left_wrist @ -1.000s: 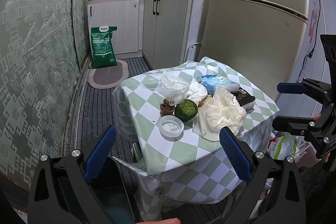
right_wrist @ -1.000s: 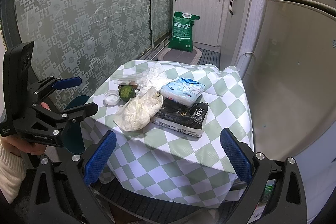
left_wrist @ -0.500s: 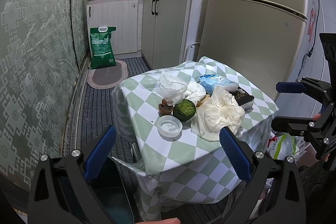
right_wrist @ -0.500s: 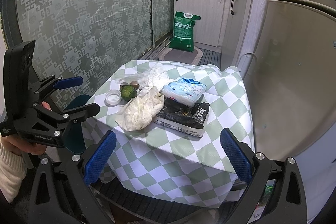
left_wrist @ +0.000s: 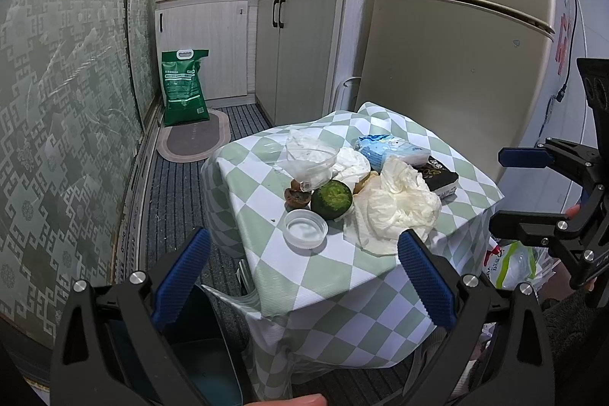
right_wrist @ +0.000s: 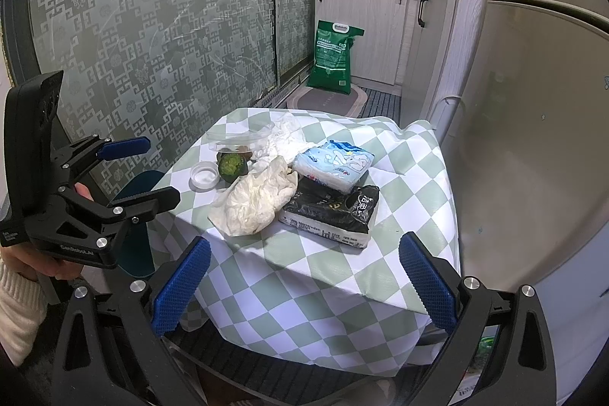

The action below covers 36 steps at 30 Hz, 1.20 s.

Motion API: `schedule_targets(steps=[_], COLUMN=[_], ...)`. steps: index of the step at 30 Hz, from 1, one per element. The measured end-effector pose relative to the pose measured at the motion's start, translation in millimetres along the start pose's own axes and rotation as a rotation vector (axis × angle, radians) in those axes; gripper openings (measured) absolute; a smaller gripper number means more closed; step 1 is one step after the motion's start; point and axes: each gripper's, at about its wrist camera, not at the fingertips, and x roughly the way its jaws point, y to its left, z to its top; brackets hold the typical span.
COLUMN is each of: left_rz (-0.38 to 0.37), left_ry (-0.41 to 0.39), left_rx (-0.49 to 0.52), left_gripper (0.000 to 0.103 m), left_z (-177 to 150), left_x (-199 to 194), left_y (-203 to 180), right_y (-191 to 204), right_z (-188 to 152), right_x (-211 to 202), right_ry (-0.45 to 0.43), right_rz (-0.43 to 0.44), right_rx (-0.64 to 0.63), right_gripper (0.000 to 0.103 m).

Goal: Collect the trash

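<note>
A small table with a green-checked cloth point(left_wrist: 327, 276) point(right_wrist: 342, 265) carries the trash: a white lid point(left_wrist: 305, 233) point(right_wrist: 204, 176), a green fruit half point(left_wrist: 331, 199) point(right_wrist: 232, 166), brown scraps point(left_wrist: 296, 197), a clear plastic container point(left_wrist: 310, 160) point(right_wrist: 239, 136), a crumpled white bag point(left_wrist: 396, 208) point(right_wrist: 257, 202), a blue tissue pack point(left_wrist: 388, 149) point(right_wrist: 335, 162) and a black pack point(left_wrist: 439, 175) point(right_wrist: 331, 212). My left gripper point(left_wrist: 302, 282) point(right_wrist: 141, 170) is open, short of the near table edge. My right gripper point(right_wrist: 302, 282) point(left_wrist: 510, 189) is open too, empty.
A dark bin point(left_wrist: 205, 371) point(right_wrist: 137, 215) stands on the floor at the table's left. A fridge point(left_wrist: 456, 63) rises behind the table, with cabinets point(left_wrist: 297, 40) and a green sack point(left_wrist: 184, 86) further back. Patterned glass panels point(right_wrist: 152, 25) line the left. Plastic bags point(left_wrist: 514, 261) lie at right.
Both grippers have drifted slightly; the table and its trash sit a little lower and nearer in the left wrist view. Nothing was grasped.
</note>
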Motion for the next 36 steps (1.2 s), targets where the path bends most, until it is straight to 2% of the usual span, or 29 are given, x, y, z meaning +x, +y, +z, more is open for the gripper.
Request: schedule_targets(steps=[31,36], left_rz=[0.003,0.027], left_ry=[0.000,-0.004], left_rx=[0.011,0.024], left_gripper=[0.100,0.100], left_z=[-0.4,-1.4], left_x=[-0.1,1.0], left_y=[-4.4,-0.6], right_y=[-0.3,-0.5], right_z=[-0.6,-1.3], right_x=[0.3,-0.8], right_ry=[0.001,-0.008], right_rz=[-0.003,0.001], right_rx=[-0.003,-0.001], right_gripper=[0.100,0.100])
